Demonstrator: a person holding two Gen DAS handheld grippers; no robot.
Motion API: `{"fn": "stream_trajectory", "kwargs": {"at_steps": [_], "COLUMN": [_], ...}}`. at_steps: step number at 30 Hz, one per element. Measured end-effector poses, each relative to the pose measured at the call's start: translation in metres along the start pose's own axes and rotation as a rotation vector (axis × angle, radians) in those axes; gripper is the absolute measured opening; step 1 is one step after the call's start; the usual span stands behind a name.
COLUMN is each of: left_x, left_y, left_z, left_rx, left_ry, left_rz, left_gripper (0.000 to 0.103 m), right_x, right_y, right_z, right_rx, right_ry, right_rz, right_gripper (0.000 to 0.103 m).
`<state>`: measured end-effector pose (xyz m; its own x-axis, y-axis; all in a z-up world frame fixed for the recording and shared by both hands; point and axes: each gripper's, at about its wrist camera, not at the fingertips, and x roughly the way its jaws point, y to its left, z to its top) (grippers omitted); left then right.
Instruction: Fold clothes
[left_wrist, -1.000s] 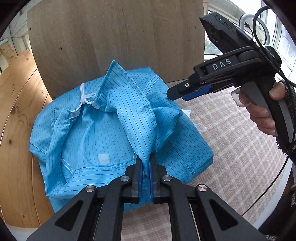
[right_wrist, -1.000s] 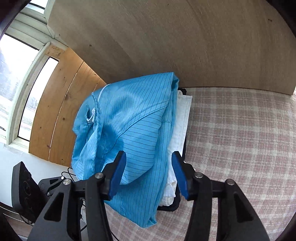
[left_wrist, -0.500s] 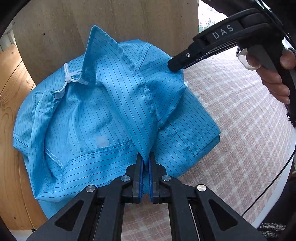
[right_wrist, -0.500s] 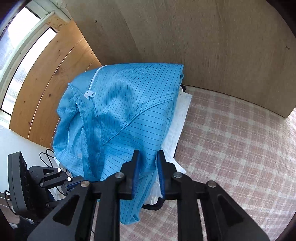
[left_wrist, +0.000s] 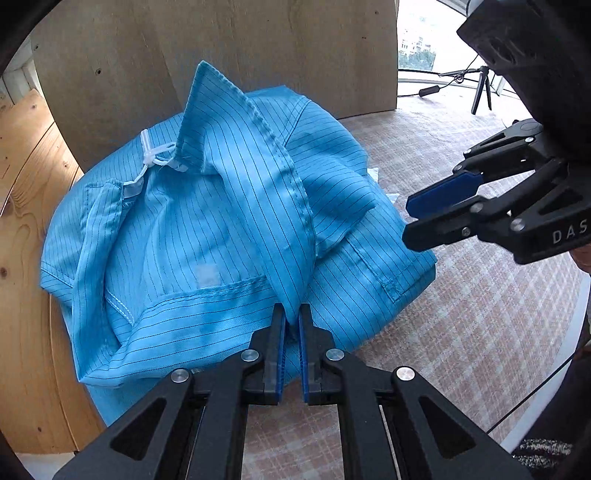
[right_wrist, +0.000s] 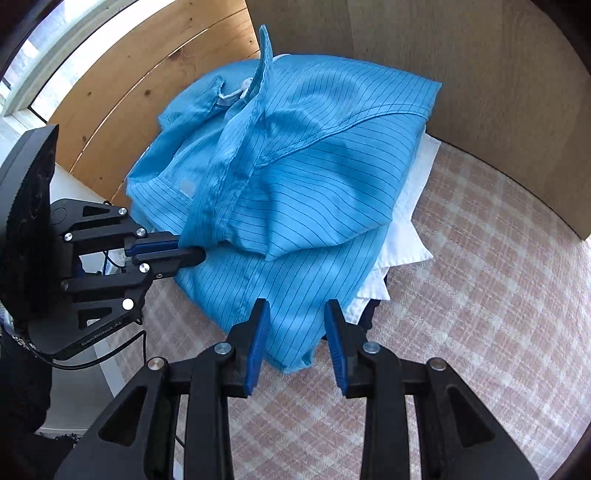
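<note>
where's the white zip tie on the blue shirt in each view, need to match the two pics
Left wrist view: the white zip tie sits upper left, just left of the raised collar flap on the blue shirt.
Right wrist view: only a sliver of it peeks out top centre, behind that same flap.
Shared landmark: the left gripper shut on the shirt's front edge, at bottom centre in its own view and at left in the other.

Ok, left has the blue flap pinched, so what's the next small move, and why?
Probably close the right gripper on the blue shirt hem lying between its open fingers; the left gripper already pinches the raised flap, so a second hold would let both hands lay that layer flat.
</note>
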<state>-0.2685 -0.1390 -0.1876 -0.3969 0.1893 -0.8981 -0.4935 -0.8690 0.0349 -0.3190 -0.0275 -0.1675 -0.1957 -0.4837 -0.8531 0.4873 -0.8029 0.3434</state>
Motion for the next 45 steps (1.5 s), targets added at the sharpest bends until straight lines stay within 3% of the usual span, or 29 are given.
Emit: {"fn": "stream_trajectory", "kwargs": {"at_steps": [3,5,6,8,9,10,11,13,14,16,18,23,27,33,35,40,43,45], "left_x": [-0.007,-0.009,-0.012,-0.027,-0.035,-0.043,-0.054,-0.076,-0.087,-0.099,-0.094,-0.105,-0.088,-0.058,-0.046,-0.011,-0.004,-0.009], "left_y": [-0.006,-0.008,-0.008,-0.008,-0.007,-0.006,-0.003,0.019,0.033,0.043,0.036,0.030,0.053,0.088,0.093,0.090,0.084,0.085], "left_z": [-0.002,-0.004,-0.006,-0.017,-0.023,-0.030,-0.042,-0.063,-0.074,-0.102,-0.106,-0.091,-0.073,-0.045,-0.036,-0.034,-0.037,-0.039], "left_rx": [0.014,0.008,0.000,-0.022,-0.033,-0.052,-0.097,-0.215,-0.282,-0.392,-0.434,-0.413,-0.409,-0.388,-0.351,-0.319,-0.302,-0.316], "left_ry": [-0.014,-0.013,-0.014,-0.038,-0.050,-0.063,-0.081,-0.113,-0.127,-0.146,-0.162,-0.240,-0.254,-0.259,-0.254,-0.171,-0.152,-0.155], "left_rz": [0.005,0.011,0.013,0.028,0.035,0.042,0.052,0.054,0.046,0.022,0.027,0.014,0.044,-0.017,-0.046,-0.133,-0.145,-0.154], "left_gripper": [0.007,0.007,0.007,0.008,0.014,0.027,0.034,0.045,0.046,0.048,0.049,0.050,0.050,0.050,0.050,0.050,0.050,0.050], "right_x": [-0.032,-0.032,-0.021,0.015,0.024,0.026,0.018,-0.018,-0.036,-0.067,-0.094,-0.097,-0.068,0.000,0.015,0.051,0.046,0.030], "right_y": [0.007,0.009,0.006,-0.006,-0.009,-0.009,-0.007,0.002,0.004,0.006,0.008,0.019,0.034,0.028,0.015,-0.042,-0.059,-0.055], "right_z": [0.008,0.023,0.027,0.030,0.028,0.022,0.013,-0.013,-0.026,-0.045,-0.058,-0.005,0.059,0.123,0.136,0.156,0.157,0.152], "right_rx": [0.026,0.040,0.049,0.073,0.071,0.056,0.046,0.035,0.049,0.094,0.119,0.071,0.014,0.042,0.060,0.206,0.248,0.226], "right_ry": [-0.129,-0.187,-0.160,-0.010,0.035,0.053,0.038,-0.054,-0.103,-0.205,-0.300,-0.338,-0.302,-0.180,-0.162,-0.094,-0.116,-0.147], "right_rz": [0.066,0.074,0.058,0.001,-0.019,-0.033,-0.043,-0.059,-0.073,-0.071,-0.055,-0.034,0.007,0.059,0.045,0.125,0.177,0.140], "right_gripper": [0.032,0.043,0.046,0.045,0.044,0.043,0.043,0.046,0.049,0.067,0.068,0.065,0.040,0.040,0.040,0.040,0.040,0.040]}}
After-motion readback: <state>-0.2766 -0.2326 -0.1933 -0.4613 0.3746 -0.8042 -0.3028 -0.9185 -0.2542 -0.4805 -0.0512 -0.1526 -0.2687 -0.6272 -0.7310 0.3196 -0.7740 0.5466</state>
